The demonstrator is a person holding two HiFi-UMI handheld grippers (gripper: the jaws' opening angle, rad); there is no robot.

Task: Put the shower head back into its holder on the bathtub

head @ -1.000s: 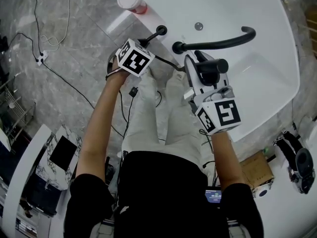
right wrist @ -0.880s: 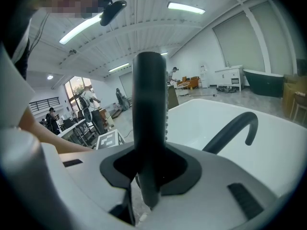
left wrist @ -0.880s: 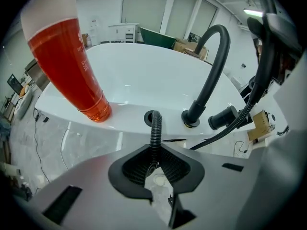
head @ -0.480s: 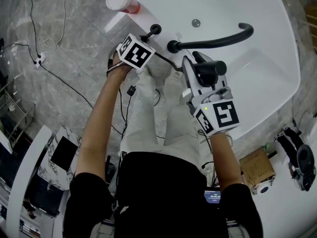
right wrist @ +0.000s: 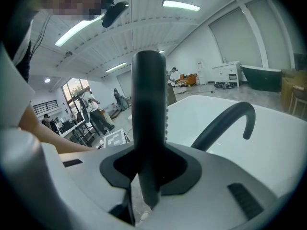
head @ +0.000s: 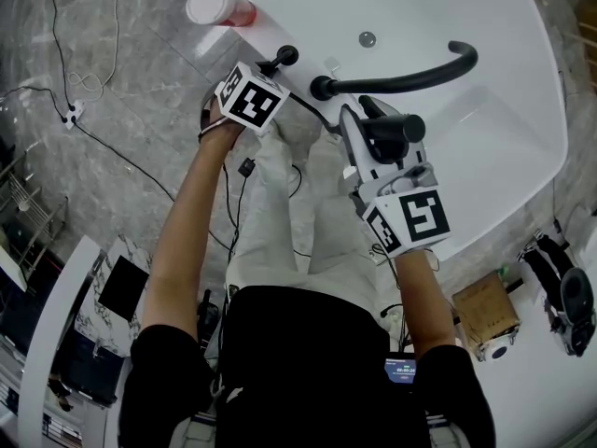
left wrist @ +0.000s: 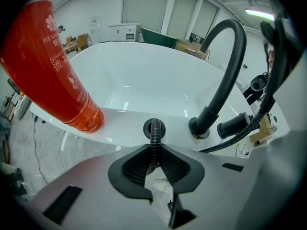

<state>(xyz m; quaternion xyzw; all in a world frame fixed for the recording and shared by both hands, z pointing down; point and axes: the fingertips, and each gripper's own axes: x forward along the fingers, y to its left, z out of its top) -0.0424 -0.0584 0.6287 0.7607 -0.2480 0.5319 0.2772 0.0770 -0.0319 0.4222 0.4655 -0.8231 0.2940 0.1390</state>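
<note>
The person stands at the side of a white bathtub [head: 438,26] with 2 grippers held out over its rim. The right gripper [right wrist: 148,181] is clamped on the black shower head [right wrist: 148,104]. The slim stick of a head stands between the 2 jaws, and a row of small nozzles shows down 1 edge. From above, it sits just on the person's side of the rim, close to the base of the curved black faucet spout [head: 410,77], and it is clearly out of its holder.

The left gripper [left wrist: 153,166] points steeply down at the rim, with its marker cube facing up. Its jaws are closed on the ribbed black shower hose [left wrist: 154,145], which runs up between the 2 dark pads and straight into the round black holder [left wrist: 146,127] set in the rim. So only the hose sits in the holder, not the head. Seen from that gripper, the holder lies between a red shampoo bottle [left wrist: 53,66] on the left and the foot of the spout on the right, and all 3 stand along the same white ledge. In the head view, more of the hose loops from under the left gripper across towards the right one.

The floor [head: 140,110] is grey marble, with thin cables trailing over it. A cardboard box [head: 485,311] sits on the floor to the person's right.
</note>
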